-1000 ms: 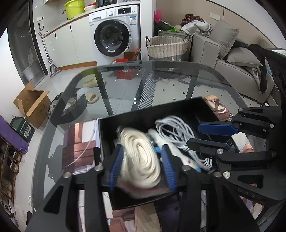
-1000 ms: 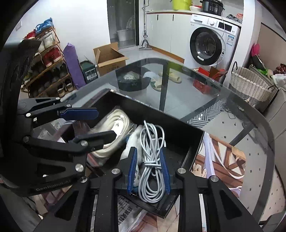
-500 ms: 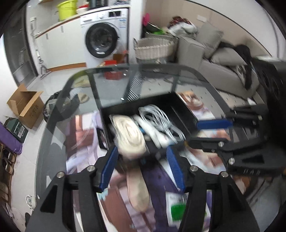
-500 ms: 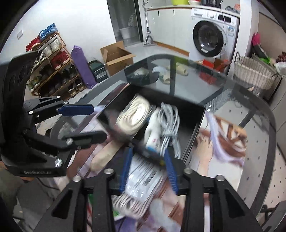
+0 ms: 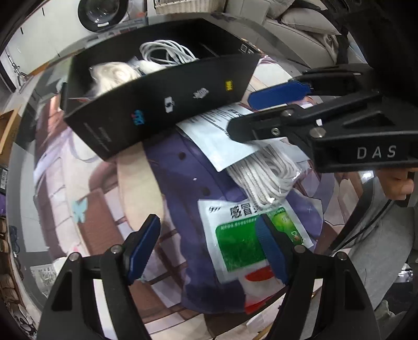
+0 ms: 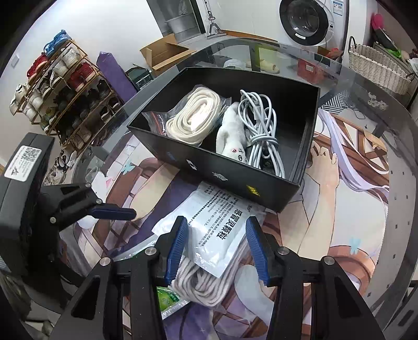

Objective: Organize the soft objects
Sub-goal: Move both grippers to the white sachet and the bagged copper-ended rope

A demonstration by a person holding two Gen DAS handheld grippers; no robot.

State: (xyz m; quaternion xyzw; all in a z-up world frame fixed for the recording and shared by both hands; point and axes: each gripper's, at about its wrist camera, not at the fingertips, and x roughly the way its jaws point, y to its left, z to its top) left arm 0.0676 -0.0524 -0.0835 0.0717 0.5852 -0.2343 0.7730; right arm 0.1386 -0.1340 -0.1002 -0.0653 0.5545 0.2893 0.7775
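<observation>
A black box [image 6: 261, 194] on the printed mat holds a bagged cream strap [image 6: 193, 117], a white plush toy [image 6: 232, 136] and a coiled white cable [image 6: 261, 130]. In front of it a white printed sachet [image 6: 219, 232] lies on a bagged white rope bundle [image 6: 203, 282]. My right gripper [image 6: 216, 247] points down over them, jaws opening, with the sachet between its pads and not pinched. My left gripper [image 5: 206, 248] hangs nearby, jaws opening, over a green-and-white sachet [image 5: 243, 235] and gripping nothing. In the left wrist view the right gripper [image 5: 256, 112] is above the rope bundle [image 5: 263, 172].
The printed mat [image 6: 339, 209] covers a round glass table [image 6: 399, 146] whose edge curves close on the right. A hand [image 5: 399, 185] holds the right gripper. On the floor beyond stand a shoe rack [image 6: 65, 86], a cardboard box [image 6: 167, 52], a washing machine [image 6: 311, 23] and a wicker basket [image 6: 378, 68].
Both grippers let go of the strap and the cable inside the box, drew back to its near side and tipped downward. Both now stand open over the sachets and rope.
</observation>
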